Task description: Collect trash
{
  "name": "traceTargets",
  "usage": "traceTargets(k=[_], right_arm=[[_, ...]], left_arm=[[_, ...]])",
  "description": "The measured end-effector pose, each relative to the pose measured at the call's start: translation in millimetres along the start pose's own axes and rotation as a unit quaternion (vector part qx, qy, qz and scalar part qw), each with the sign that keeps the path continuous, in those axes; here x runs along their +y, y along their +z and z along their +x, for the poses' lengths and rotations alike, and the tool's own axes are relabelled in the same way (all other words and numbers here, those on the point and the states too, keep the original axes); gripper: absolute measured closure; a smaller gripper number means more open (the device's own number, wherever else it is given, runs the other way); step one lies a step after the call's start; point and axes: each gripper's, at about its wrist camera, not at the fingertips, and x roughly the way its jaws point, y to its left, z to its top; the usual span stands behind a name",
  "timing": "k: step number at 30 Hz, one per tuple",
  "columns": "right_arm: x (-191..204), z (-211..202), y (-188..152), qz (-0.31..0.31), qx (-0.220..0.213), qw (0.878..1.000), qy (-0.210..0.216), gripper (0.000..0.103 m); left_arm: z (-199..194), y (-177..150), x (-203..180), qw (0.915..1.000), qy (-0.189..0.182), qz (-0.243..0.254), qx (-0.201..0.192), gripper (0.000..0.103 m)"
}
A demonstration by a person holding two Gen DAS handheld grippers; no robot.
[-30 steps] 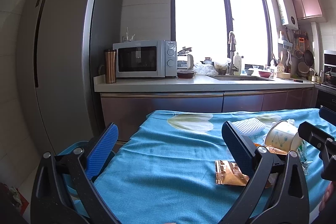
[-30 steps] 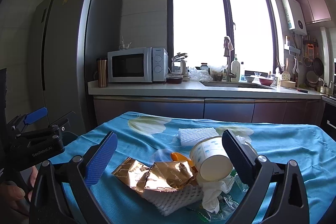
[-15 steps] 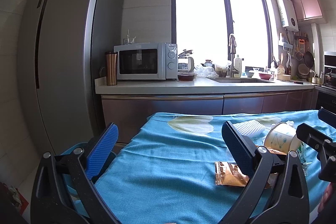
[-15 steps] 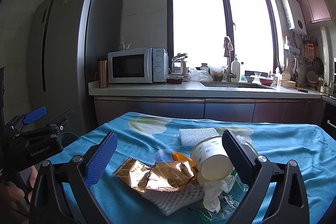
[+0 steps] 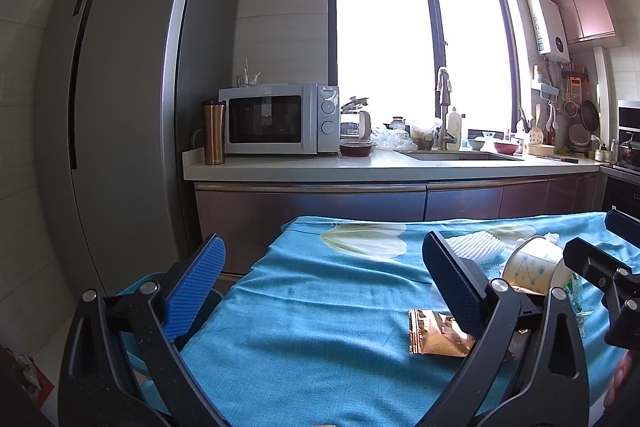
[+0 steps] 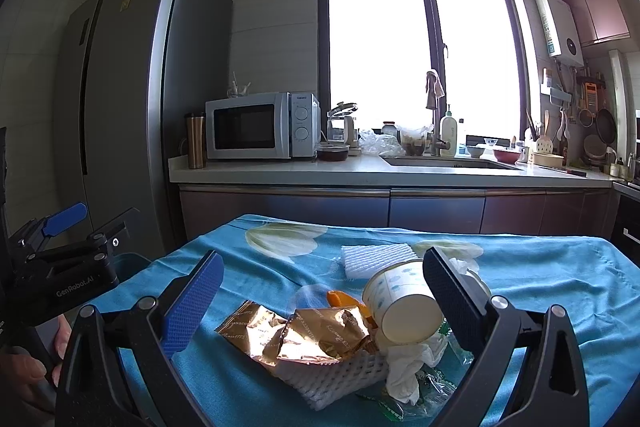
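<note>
Trash pile on my blue tablecloth (image 6: 540,283): paper cup (image 6: 402,301) on its side, gold wrappers (image 6: 304,337) at its 9 o'clock, white foam net (image 6: 340,377) beneath, crumpled tissue (image 6: 404,367) at 6 o'clock. My right gripper (image 6: 320,301) — jaws spread wide, empty — frames the pile. My left gripper (image 5: 326,291) — likewise agape, holding nothing — hovers over bare cloth, one gold wrapper (image 5: 434,337) at its 4 o'clock.

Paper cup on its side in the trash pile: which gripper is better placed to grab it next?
Right. The right gripper is open with the paper cup lying between its fingers, while the left gripper is open over bare tablecloth, cup off to its right.
</note>
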Motion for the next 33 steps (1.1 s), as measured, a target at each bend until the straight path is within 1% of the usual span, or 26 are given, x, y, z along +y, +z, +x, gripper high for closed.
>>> traceTargets(k=[33], right_arm=[[-0.5, -1.2, 1.2, 0.002, -0.006, 1.000, 0.000, 0.007]], left_arm=[[-2.5, 0.8, 1.2, 1.0000, 0.002, -0.004, -0.003, 0.006]])
